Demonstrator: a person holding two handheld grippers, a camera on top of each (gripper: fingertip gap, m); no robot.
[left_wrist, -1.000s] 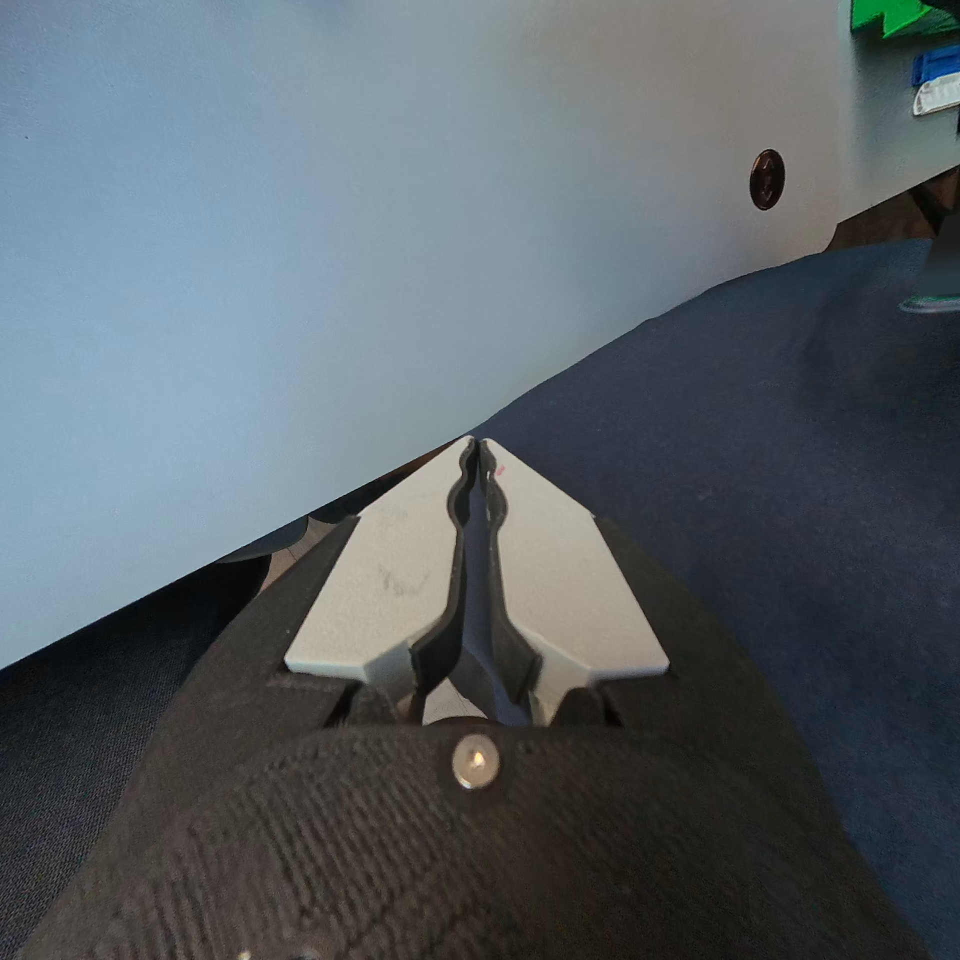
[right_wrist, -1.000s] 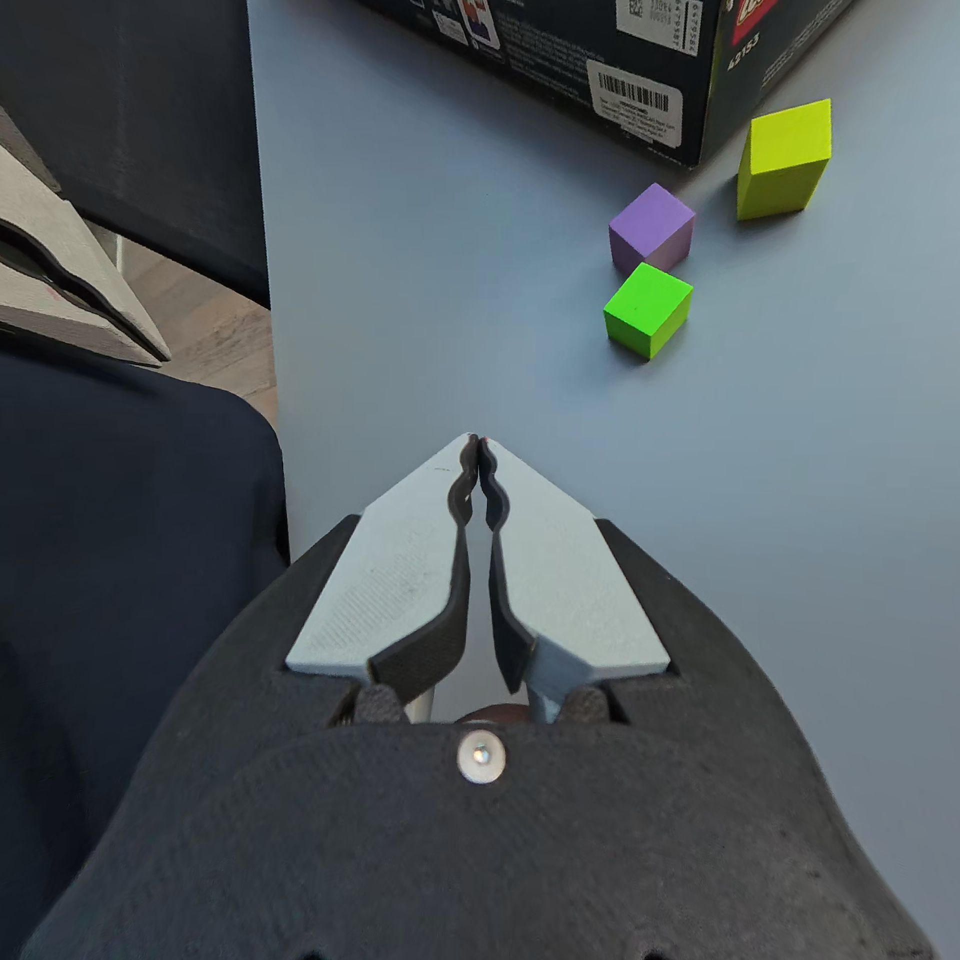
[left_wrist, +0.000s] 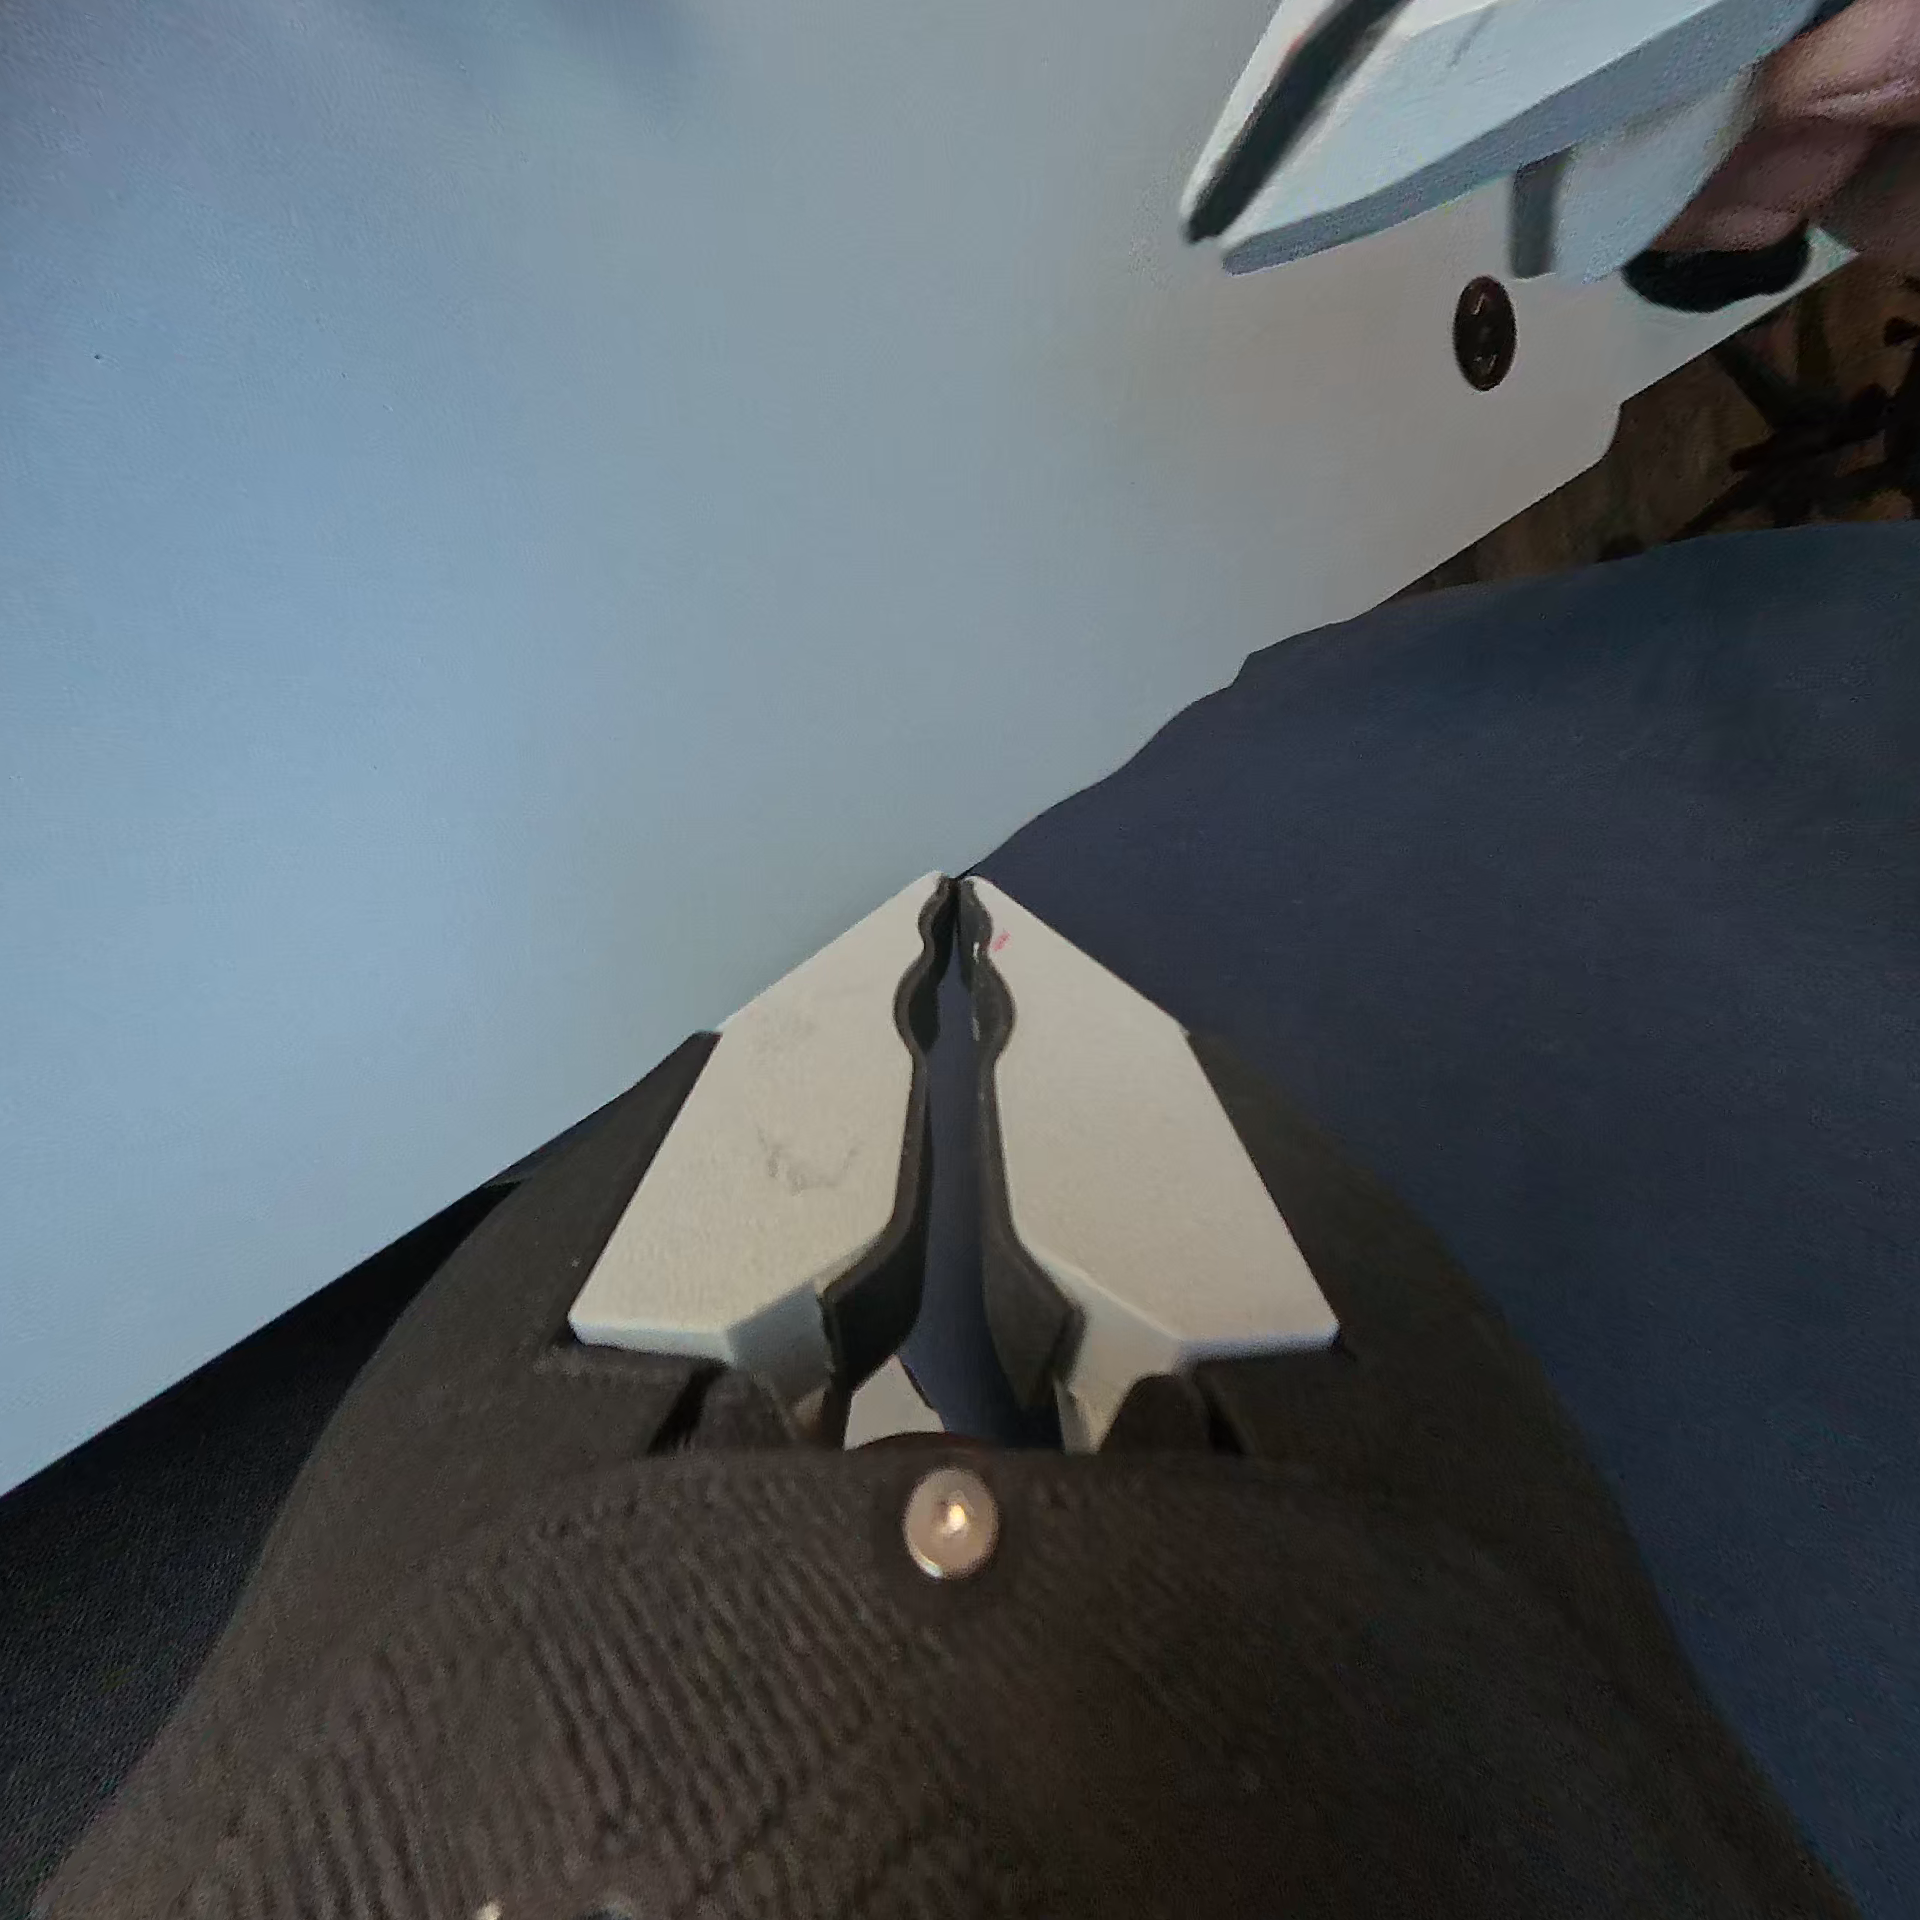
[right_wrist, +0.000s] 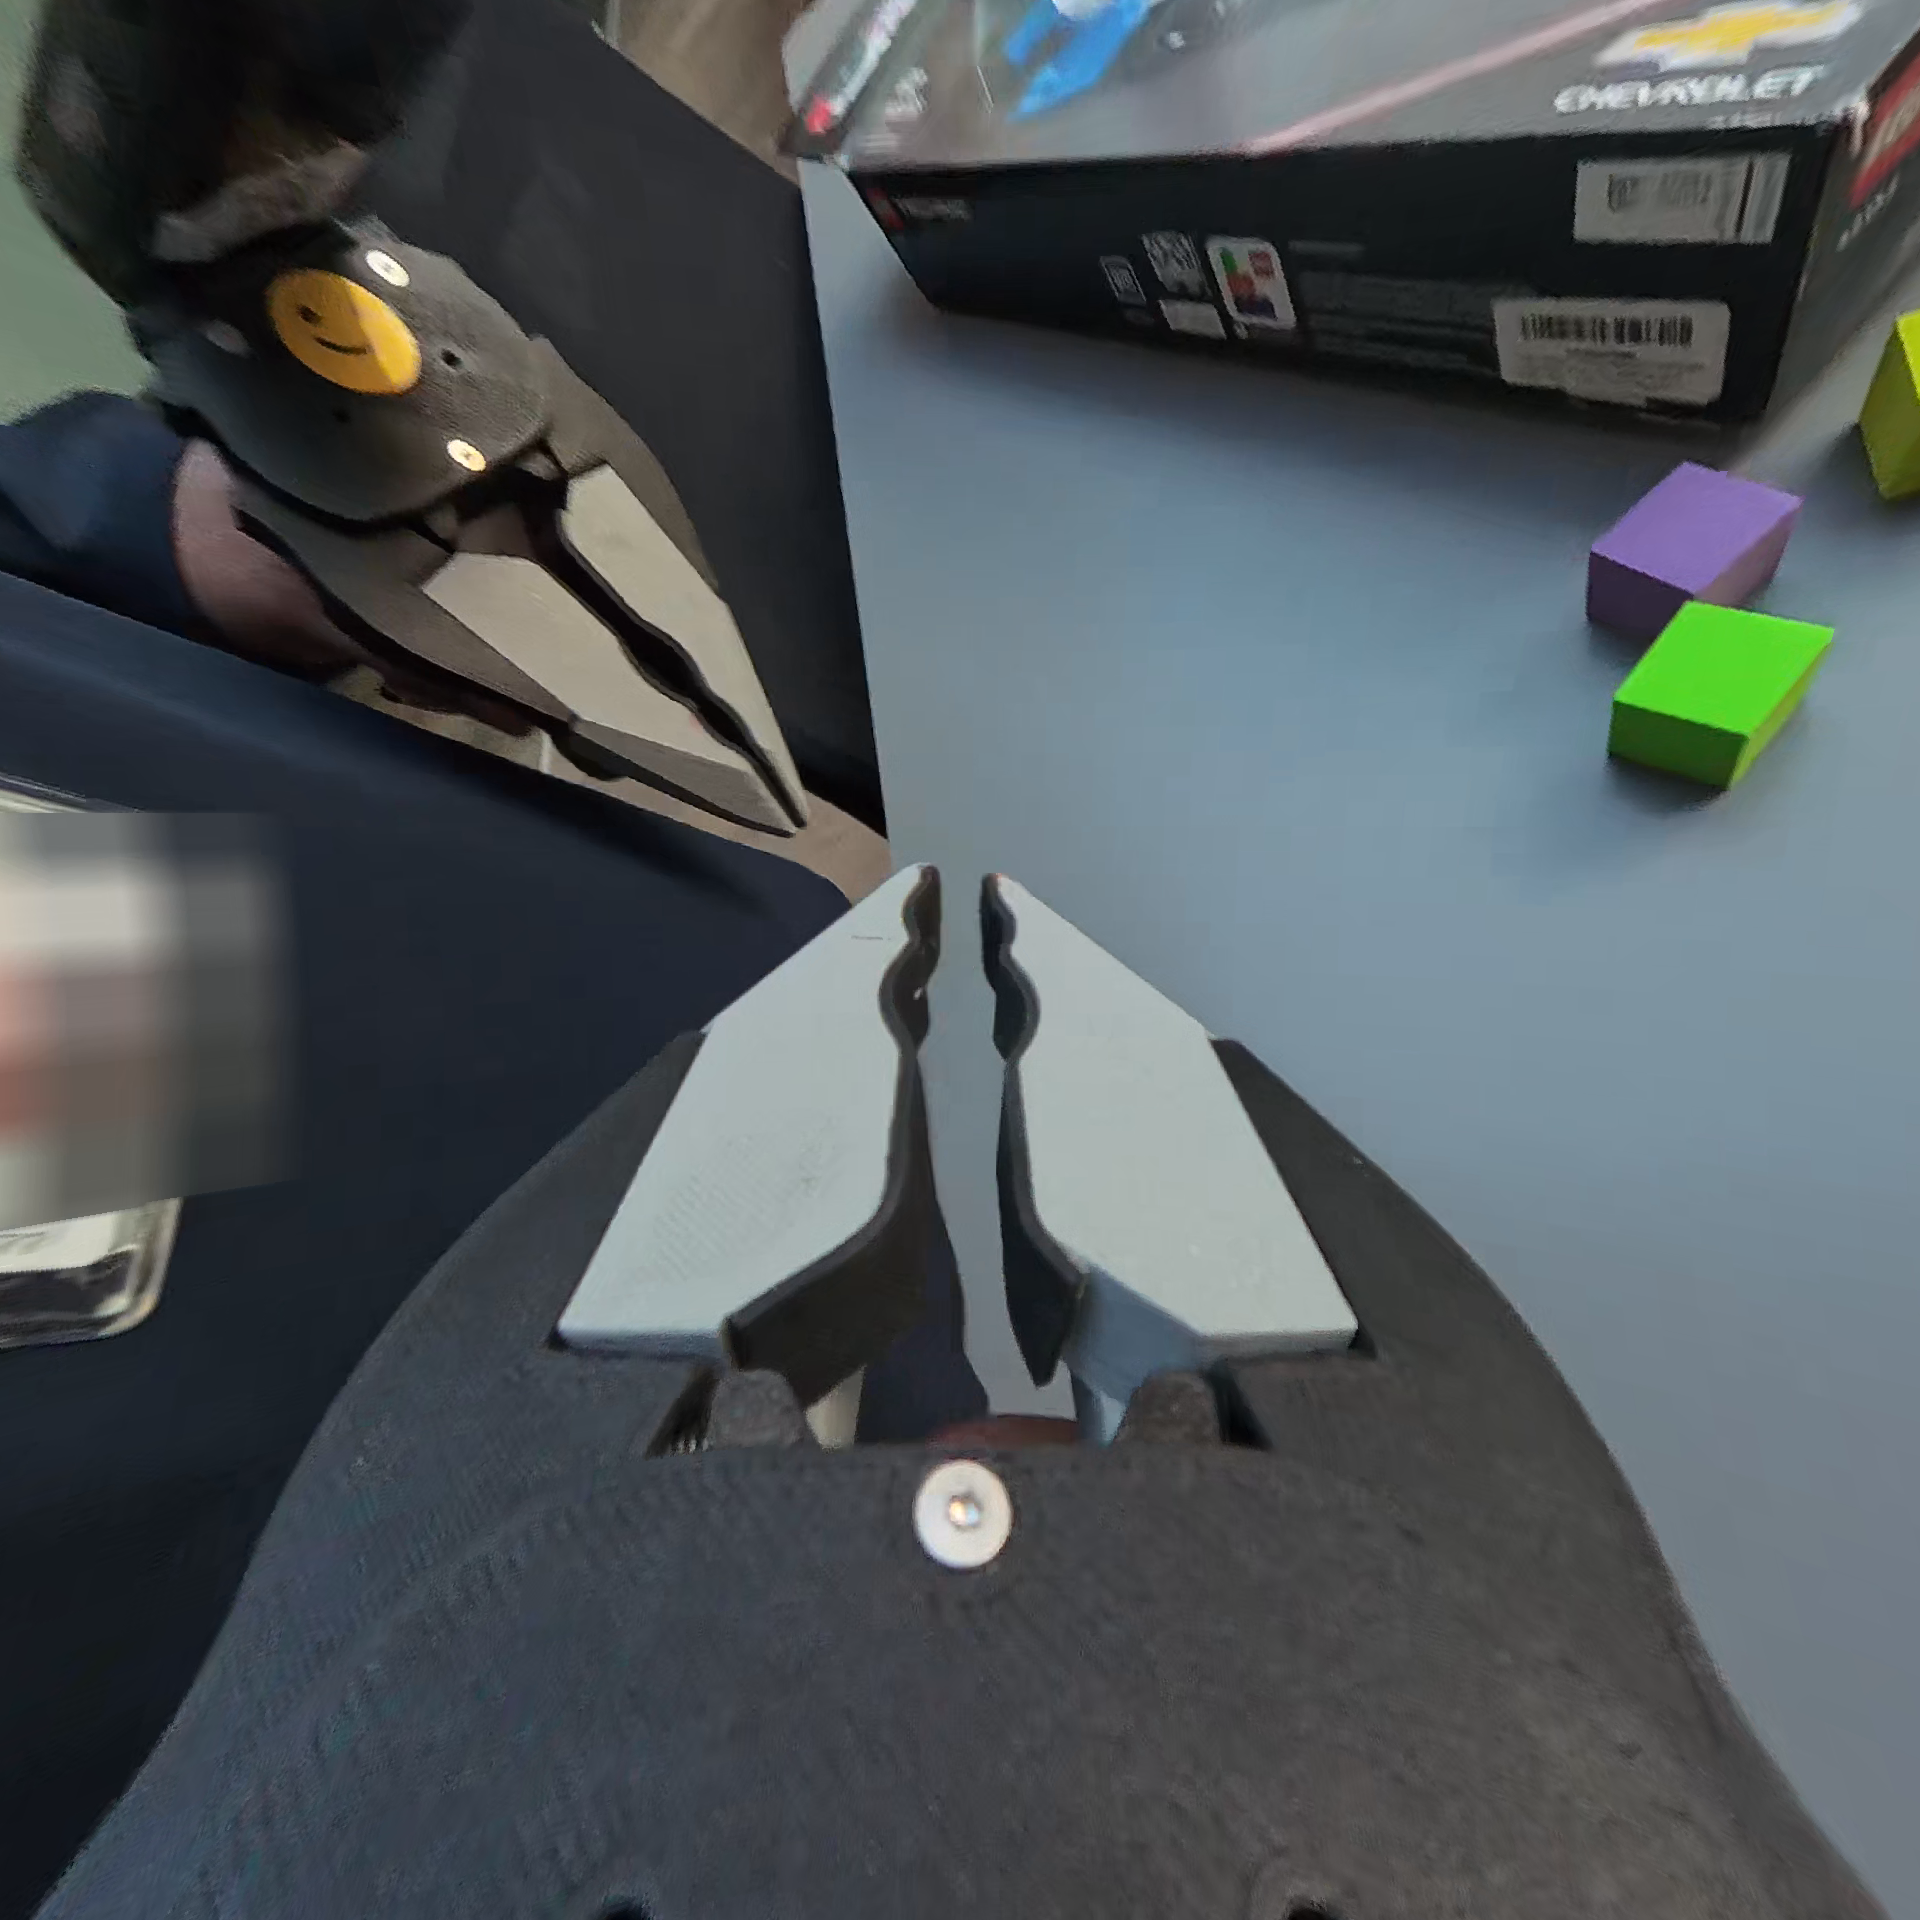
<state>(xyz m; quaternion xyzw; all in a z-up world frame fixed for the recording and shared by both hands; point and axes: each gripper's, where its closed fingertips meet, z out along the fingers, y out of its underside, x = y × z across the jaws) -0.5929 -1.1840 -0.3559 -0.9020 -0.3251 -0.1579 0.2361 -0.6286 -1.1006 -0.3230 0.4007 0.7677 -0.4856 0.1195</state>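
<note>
Green block (right_wrist: 1720, 691) sits at the right of the frame on the grey table (right_wrist: 1247, 727), touching a purple block (right_wrist: 1688, 561). Right gripper (right_wrist: 961, 894) is slightly open, holding nothing. Left gripper (left_wrist: 954, 891) is closed, holding nothing.

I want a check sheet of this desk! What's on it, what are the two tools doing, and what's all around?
Surface: grey-blue table, mostly bare near the tools.
Job's things: purple block and green block close together; yellow-green block at the picture's edge.
Clutter: dark printed cardboard box at the back; small dark round disc near the table edge.
Grippers: left tool shut, holding nothing, off the table over dark blue cloth; right tool slightly open, empty, above the table's near corner.
Cables: nothing seen.
Surroundings: brown floor beside the table; a person's hand on the right tool.
</note>
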